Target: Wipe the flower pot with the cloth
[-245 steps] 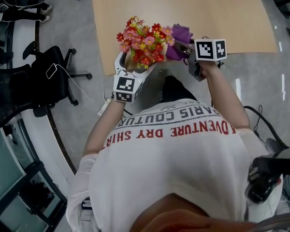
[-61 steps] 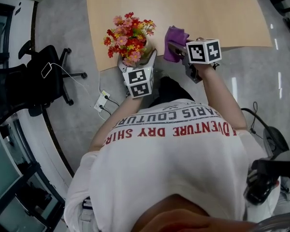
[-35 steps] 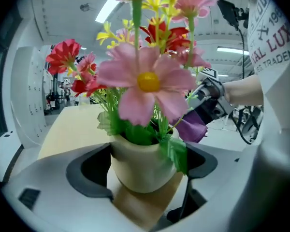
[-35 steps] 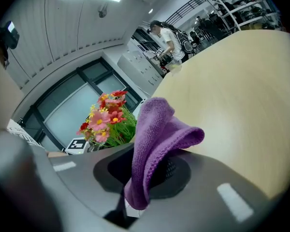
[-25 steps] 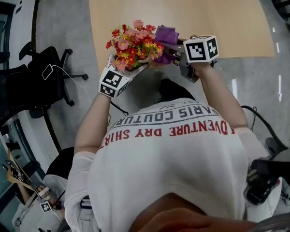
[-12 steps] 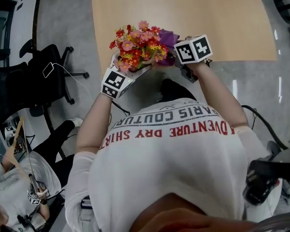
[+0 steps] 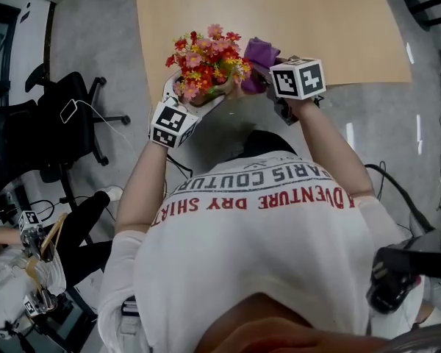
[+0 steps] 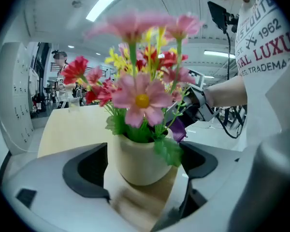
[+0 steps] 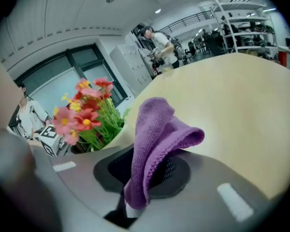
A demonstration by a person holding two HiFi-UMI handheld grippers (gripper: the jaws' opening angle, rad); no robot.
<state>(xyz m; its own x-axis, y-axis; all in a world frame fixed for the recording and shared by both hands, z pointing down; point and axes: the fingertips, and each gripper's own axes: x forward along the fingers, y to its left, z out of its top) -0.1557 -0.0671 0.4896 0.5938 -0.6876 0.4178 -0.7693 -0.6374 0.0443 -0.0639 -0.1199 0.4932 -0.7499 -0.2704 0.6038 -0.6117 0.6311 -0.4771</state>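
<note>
A cream flower pot (image 8: 140, 161) with pink, red and yellow flowers (image 7: 206, 57) is held off the table edge. My left gripper (image 7: 187, 94) is shut on the pot, one jaw on each side of it. A purple cloth (image 9: 154, 144) stands up folded from my right gripper (image 9: 145, 178), which is shut on its lower end. In the head view the cloth (image 7: 259, 54) sits just right of the flowers, touching or nearly touching them. The right gripper (image 7: 270, 79) is close beside the pot. The pot's lower part is hidden by the flowers in the head view.
A light wooden table (image 7: 316, 20) lies just beyond both grippers. A black office chair (image 7: 66, 116) stands on the grey floor at the left, with cables near it. A person (image 7: 29, 271) is low at the left edge.
The right gripper has tilted and dipped slightly, keeping the cloth next to the flowers. The left gripper and pot have stayed about where they were. A person has come into view at the lower left.
</note>
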